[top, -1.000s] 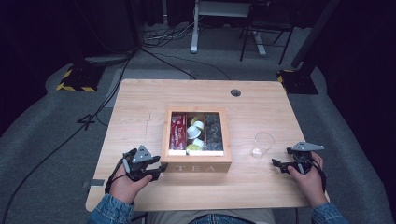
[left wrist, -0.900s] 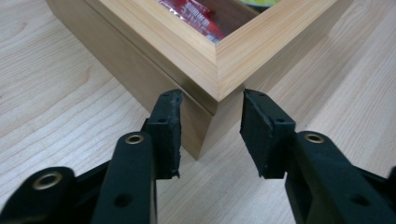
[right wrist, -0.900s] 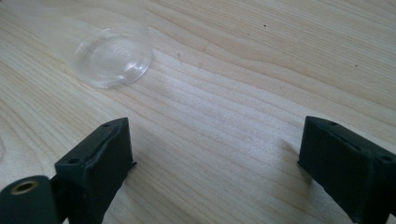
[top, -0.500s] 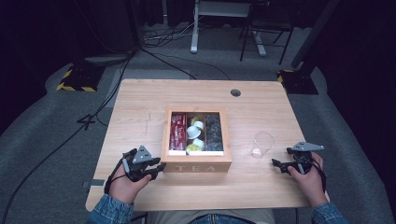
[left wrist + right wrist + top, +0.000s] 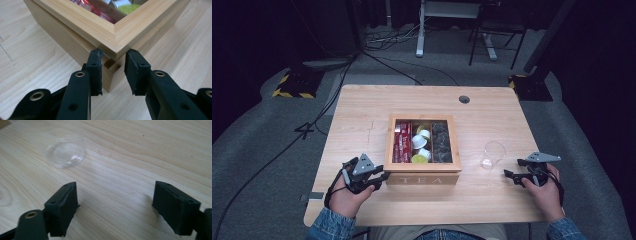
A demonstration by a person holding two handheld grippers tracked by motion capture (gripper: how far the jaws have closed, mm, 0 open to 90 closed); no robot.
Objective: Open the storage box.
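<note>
Pale wooden tea box [image 5: 422,178] holds red packets [image 5: 402,141]; black grippers, clear glass [image 5: 491,154]

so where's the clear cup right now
In the high view the cup stands on the table right of the tea box, just ahead-left of the right gripper, whose jaws point at it without touching.

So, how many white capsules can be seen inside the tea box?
3 in the tea box, middle compartment: one at the back, one in the centre, one nearer the front. Others may be hidden.
</note>
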